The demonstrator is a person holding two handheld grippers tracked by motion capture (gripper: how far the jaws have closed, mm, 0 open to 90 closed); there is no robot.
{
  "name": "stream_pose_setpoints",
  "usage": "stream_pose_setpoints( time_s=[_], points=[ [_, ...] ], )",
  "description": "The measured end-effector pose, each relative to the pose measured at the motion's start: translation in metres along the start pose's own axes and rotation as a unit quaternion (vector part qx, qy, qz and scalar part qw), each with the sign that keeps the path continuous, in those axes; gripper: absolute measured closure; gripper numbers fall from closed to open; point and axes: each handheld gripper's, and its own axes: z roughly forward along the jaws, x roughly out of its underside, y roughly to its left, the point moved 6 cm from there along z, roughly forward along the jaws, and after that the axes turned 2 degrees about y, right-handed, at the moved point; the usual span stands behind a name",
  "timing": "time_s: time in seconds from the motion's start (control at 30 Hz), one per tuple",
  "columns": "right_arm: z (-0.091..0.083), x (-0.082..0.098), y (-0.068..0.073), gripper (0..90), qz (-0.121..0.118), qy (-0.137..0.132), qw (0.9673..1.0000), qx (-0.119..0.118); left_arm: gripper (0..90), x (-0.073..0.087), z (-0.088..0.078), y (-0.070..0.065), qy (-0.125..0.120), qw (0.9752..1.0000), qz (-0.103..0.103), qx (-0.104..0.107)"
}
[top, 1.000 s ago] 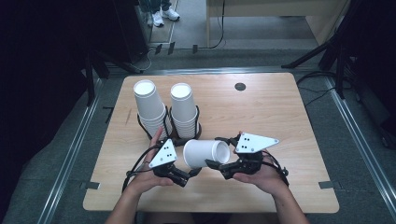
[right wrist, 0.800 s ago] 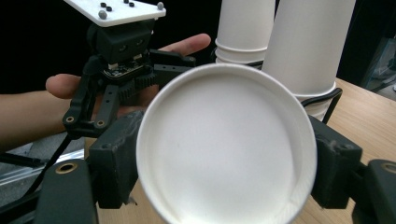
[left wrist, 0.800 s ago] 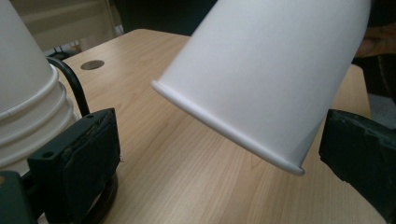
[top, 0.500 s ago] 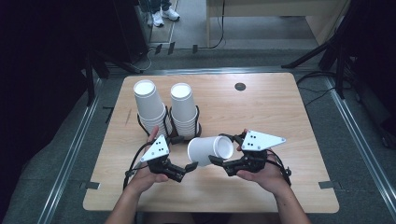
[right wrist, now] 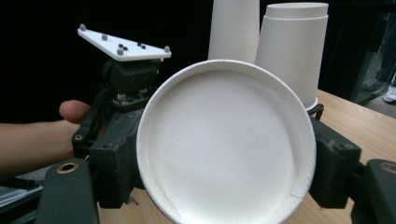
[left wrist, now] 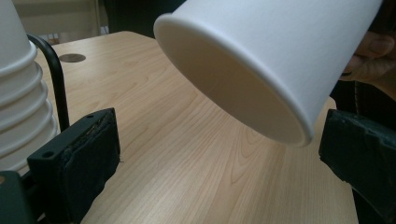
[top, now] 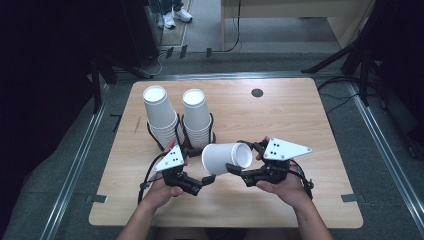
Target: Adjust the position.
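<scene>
Cup's [top: 226, 158] far side hidden mid-frame; right gripper [top: 239, 171] clamps its base end, left gripper's [top: 206, 180] jaws gape at its mouth, not touching.

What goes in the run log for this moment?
right gripper: shut on paper cup, held sideways above table | left gripper: open beside cup rim | two cup stacks: upright in holders

Both forearms come in from the near edge and the hands sit close together. The right gripper [top: 235, 169] points toward the left one, its jaws clamped on the base end of a paper cup [top: 226, 158] lying on its side. The left gripper [top: 207, 180] faces the cup's open mouth, with its jaws spread wide and touching nothing.
</scene>
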Motion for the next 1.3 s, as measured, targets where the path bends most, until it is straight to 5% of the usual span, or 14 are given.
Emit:
stream_pose_setpoints(
  time_s=[0.57, 1.3],
  points=[
    [0.002, -0.001, 0.005, 24.7, 0.024, -0.024, 0.9988, -0.036, 0.0, -0.003, 0.005, -0.01, -0.018, 0.9996, -0.004, 0.022],
    [0.007, 0.001, 0.014, 24.8, 0.022, -0.019, 0.9969, -0.073, 0.0, -0.01, 0.004, -0.021, -0.023, 0.9987, 0.042, 0.017]
  ],
)
